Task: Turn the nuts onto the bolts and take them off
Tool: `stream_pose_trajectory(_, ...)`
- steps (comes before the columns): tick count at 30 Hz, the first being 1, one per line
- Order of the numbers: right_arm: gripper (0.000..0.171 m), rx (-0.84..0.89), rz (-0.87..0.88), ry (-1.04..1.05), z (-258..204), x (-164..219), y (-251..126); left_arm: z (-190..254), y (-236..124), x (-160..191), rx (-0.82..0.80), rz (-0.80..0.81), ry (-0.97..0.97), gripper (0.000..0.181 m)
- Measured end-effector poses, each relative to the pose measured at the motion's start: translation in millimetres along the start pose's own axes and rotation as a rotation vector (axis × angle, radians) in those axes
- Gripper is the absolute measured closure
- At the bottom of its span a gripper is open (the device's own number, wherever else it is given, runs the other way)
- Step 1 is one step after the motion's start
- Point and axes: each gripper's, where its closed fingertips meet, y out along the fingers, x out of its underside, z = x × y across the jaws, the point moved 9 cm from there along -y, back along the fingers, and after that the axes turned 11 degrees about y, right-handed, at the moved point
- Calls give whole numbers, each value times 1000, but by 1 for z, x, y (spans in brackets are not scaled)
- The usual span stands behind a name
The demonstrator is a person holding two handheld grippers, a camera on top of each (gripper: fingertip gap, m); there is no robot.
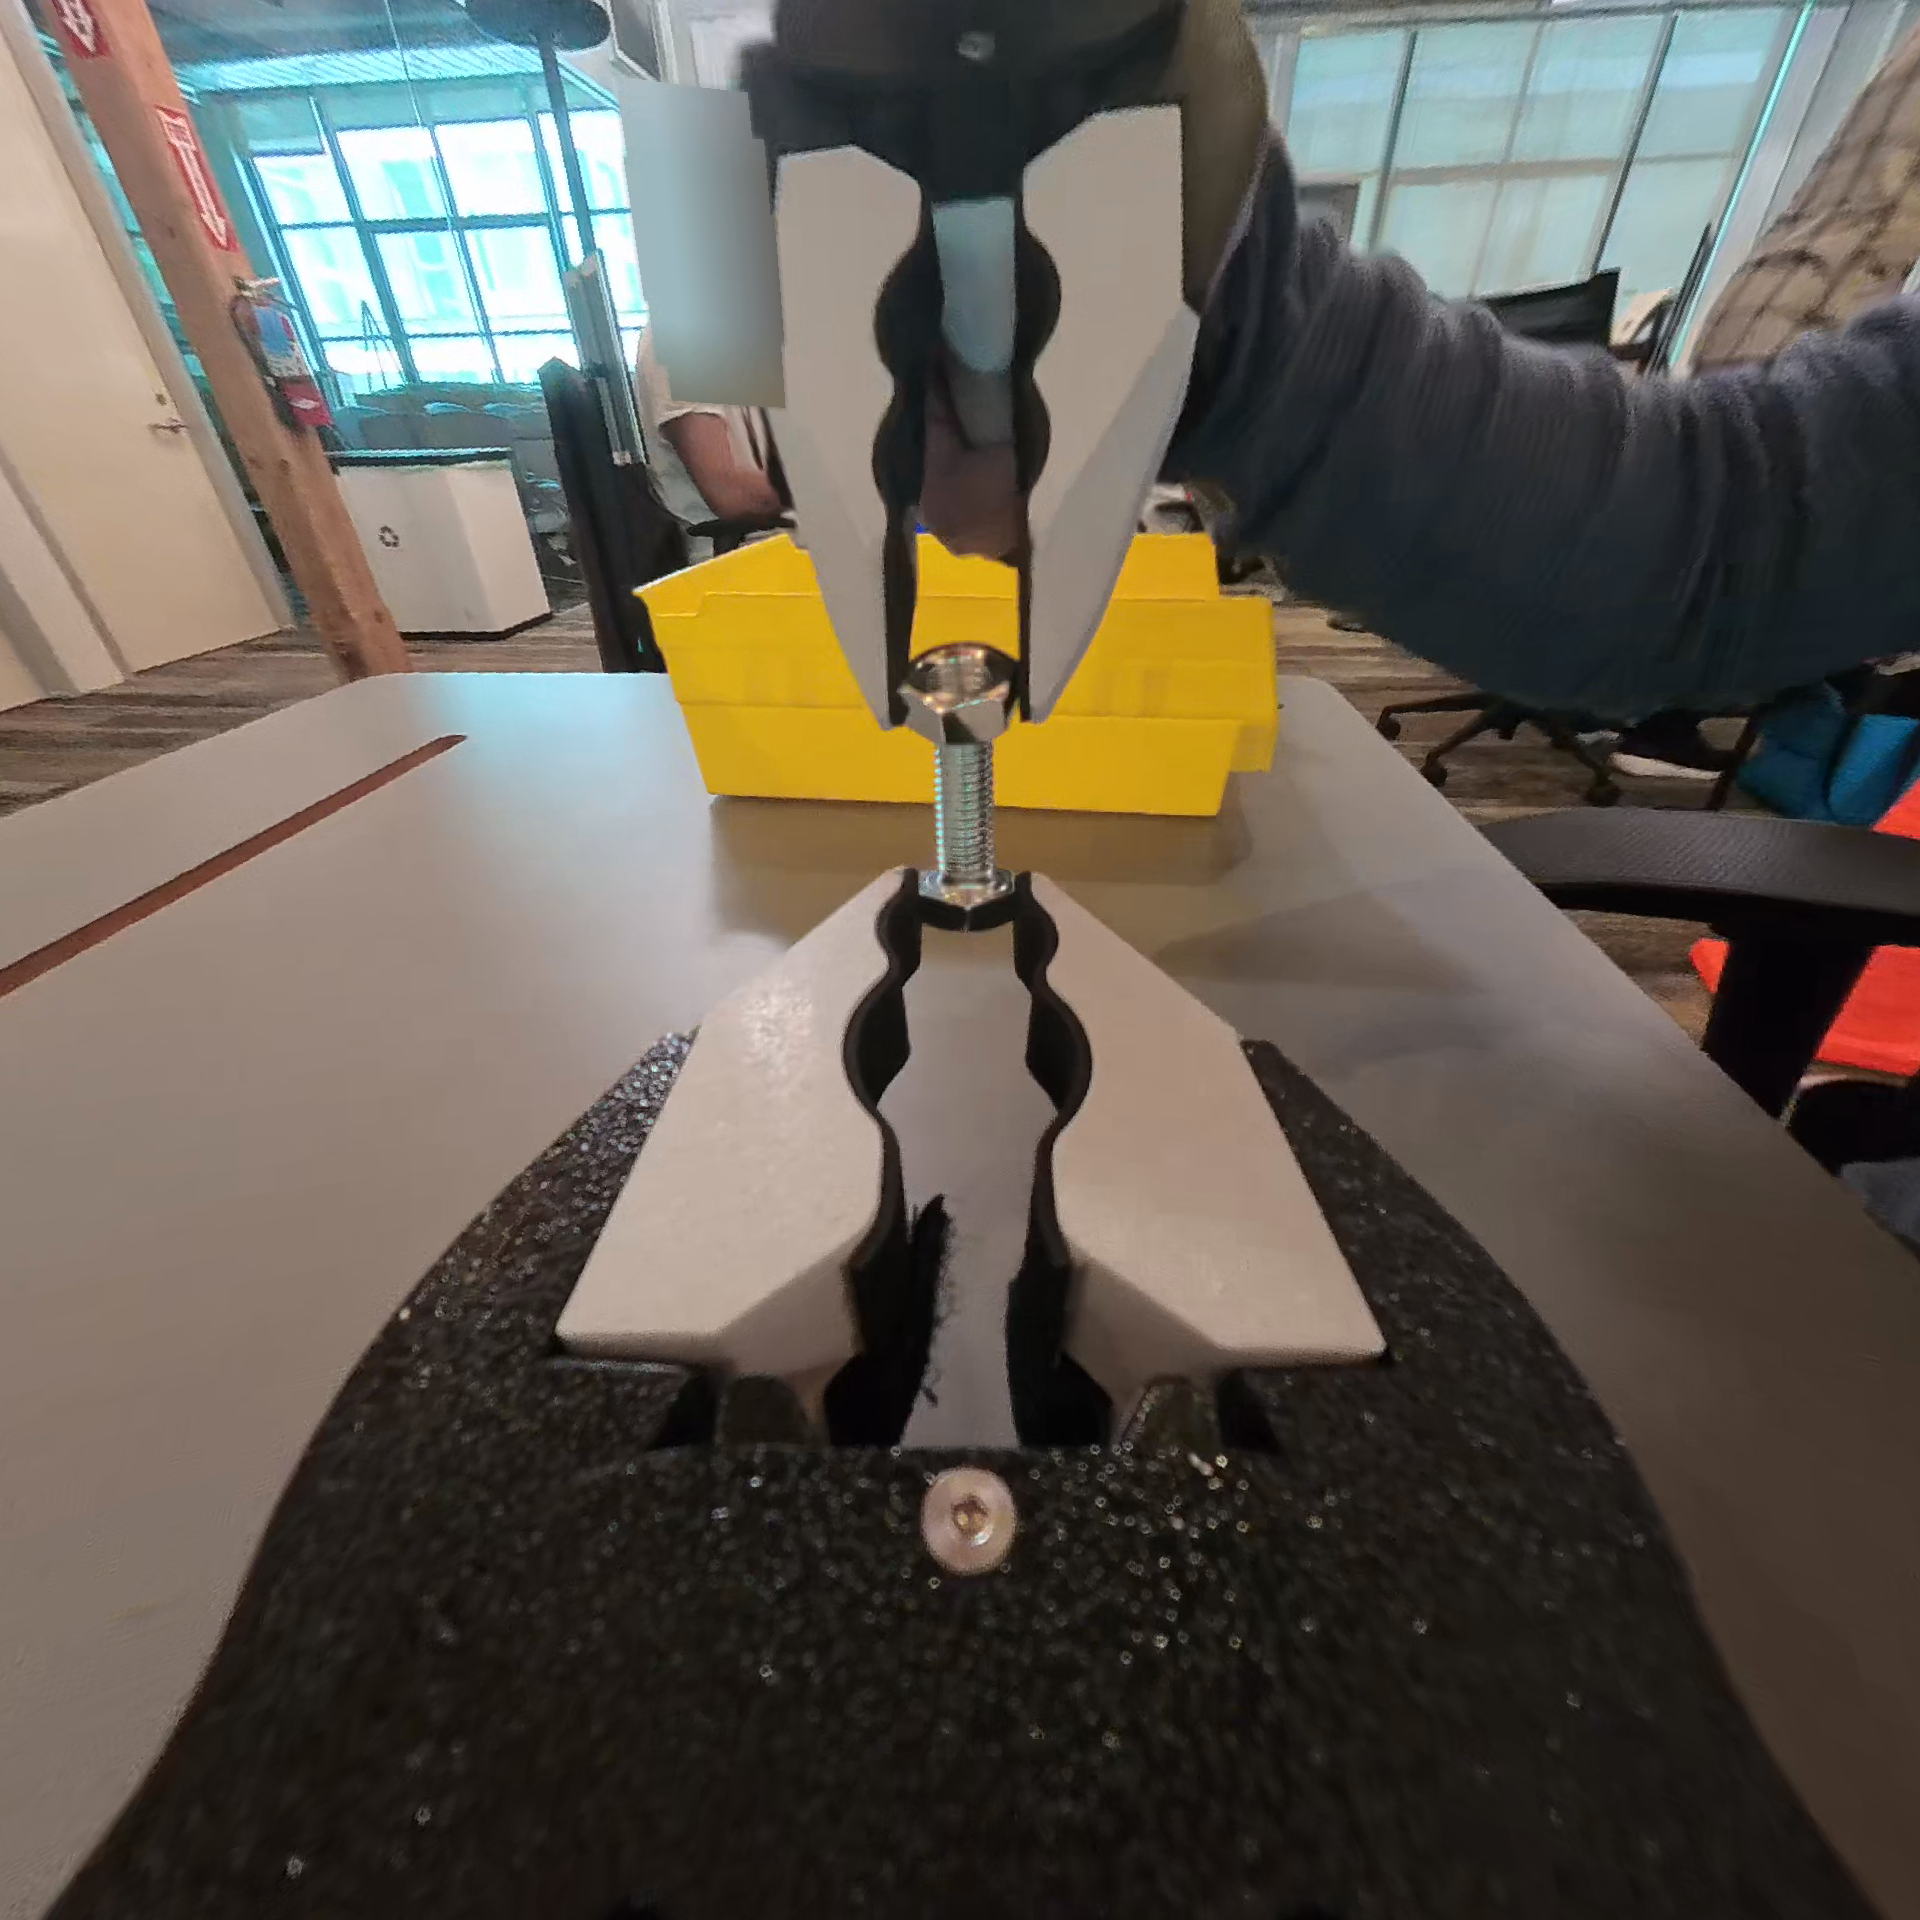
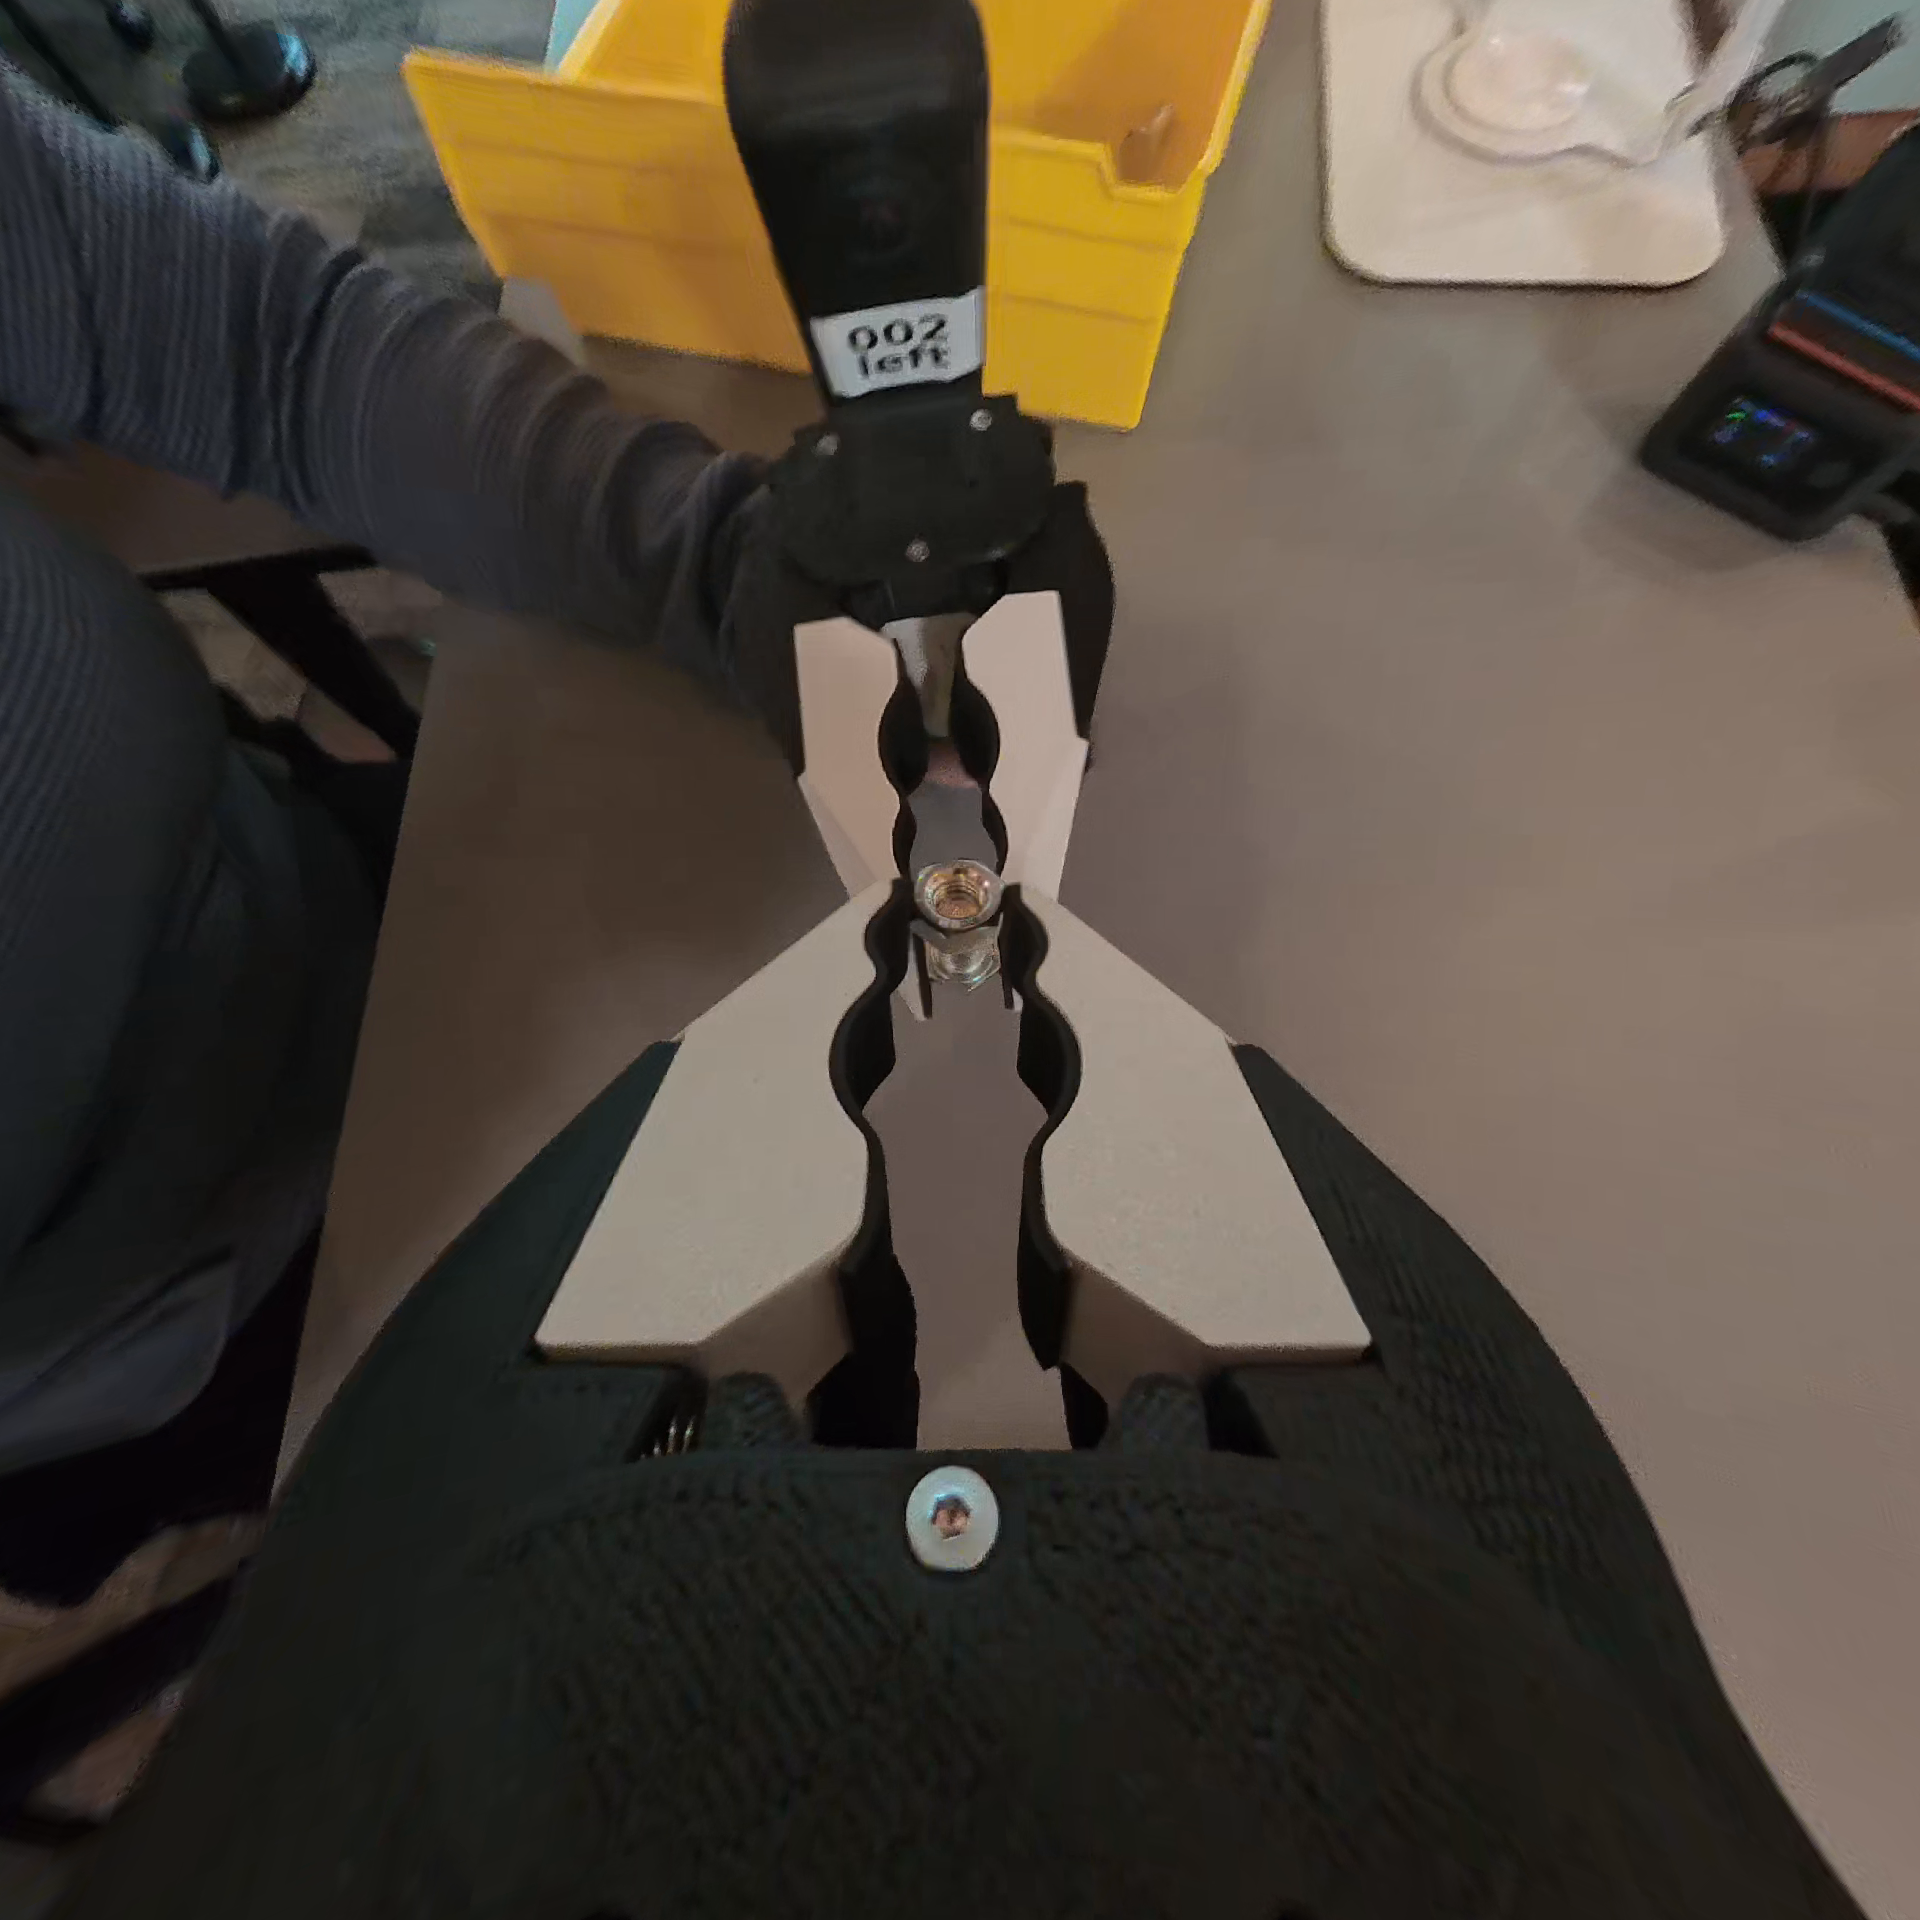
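My left camera looks level across the tabletop [image 1: 312, 1039]; my right looks steeply down; both closely share the bolt [image 1: 964, 805].

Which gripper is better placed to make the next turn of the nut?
Probably right. The right gripper is shut on the nut at the tip of the bolt; the left gripper clamps the bolt head.

I'm working in an open-plan office. Beyond the grey table [image 1: 416, 1039] I see tall gridded windows [image 1: 436, 239], a wooden pillar [image 1: 249, 395] with a fire extinguisher [image 1: 278, 353] mounted on it, a white recycling bin [image 1: 442, 540], rolling office chairs [image 1: 1507, 738] on carpet, and a person seated at a desk farther back. A yellow parts bin [image 1: 966, 717] sits on my table.
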Motion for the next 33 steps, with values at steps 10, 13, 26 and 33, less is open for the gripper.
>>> stream_pose_trajectory(10, 155, 494, 407, 308, -19, 20, 15, -7, 0, 2, -222, -71, 1, 166)
stream_pose_trajectory(13, 155, 555, 492, 257, -28, 26, 20, -4, 0, 1, -192, -54, 12, 166)
stream_pose_trajectory(26, 155, 53, 645, 178, -34, 49, 3, 9, 0, -5, 125, 101, -47, 166)
stream_pose_trajectory(33, 155, 424, 780, 247, -37, 49, 11, 5, 6, -7, -129, 9, -45, 166)
